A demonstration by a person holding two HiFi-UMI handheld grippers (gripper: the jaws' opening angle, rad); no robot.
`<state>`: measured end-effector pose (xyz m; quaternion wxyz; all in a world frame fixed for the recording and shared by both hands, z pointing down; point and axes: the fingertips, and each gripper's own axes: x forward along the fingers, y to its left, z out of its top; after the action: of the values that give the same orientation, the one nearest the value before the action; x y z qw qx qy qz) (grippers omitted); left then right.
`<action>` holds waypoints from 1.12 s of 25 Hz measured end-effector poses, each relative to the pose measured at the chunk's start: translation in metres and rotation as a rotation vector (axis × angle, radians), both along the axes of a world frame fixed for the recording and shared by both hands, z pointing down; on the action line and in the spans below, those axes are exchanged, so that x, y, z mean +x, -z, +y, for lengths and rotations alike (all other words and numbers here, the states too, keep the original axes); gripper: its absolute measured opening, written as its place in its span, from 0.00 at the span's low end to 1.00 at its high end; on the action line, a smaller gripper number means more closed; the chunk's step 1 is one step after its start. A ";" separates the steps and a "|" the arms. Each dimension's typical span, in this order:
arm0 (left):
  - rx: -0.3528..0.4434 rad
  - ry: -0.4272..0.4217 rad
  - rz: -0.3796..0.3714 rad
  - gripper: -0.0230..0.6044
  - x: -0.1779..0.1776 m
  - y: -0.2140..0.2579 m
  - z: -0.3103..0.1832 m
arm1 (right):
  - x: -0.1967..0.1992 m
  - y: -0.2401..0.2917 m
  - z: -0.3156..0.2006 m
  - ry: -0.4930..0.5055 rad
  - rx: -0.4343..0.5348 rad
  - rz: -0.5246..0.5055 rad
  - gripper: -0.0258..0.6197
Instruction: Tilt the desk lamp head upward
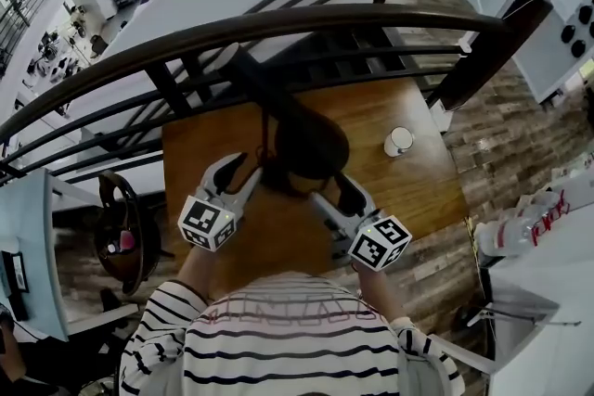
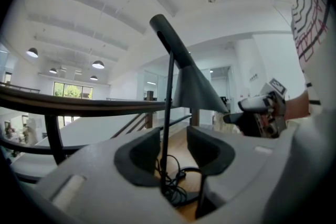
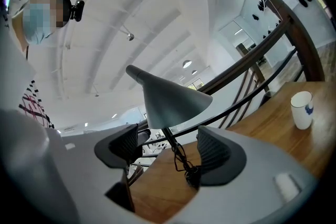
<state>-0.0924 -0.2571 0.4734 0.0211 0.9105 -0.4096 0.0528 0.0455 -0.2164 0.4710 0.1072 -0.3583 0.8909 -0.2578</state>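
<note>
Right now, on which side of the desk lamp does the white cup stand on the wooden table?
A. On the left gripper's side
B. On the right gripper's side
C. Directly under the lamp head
B: in the head view the white cup stands on the table to the right of the lamp head, on the same side as the right gripper and apart from both.

lamp base (image 2: 189, 197) half hidden behind left gripper (image 2: 174, 137), cup (image 3: 302, 109) print illegible
</note>
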 end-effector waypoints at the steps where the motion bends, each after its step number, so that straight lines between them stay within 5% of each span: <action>1: -0.004 0.007 -0.009 0.28 0.002 -0.004 -0.004 | 0.001 0.000 -0.002 0.005 -0.002 -0.004 0.57; 19: -0.022 0.025 -0.086 0.31 0.043 -0.030 -0.052 | 0.021 0.005 -0.015 0.083 0.036 -0.061 0.57; 28: -0.017 0.077 -0.092 0.12 0.041 -0.031 -0.062 | 0.018 0.013 -0.010 0.099 0.073 -0.076 0.56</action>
<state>-0.0517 -0.3190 0.5043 0.0121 0.8903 -0.4446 0.0972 0.0639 -0.2262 0.4576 0.1411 -0.2995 0.9117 -0.2435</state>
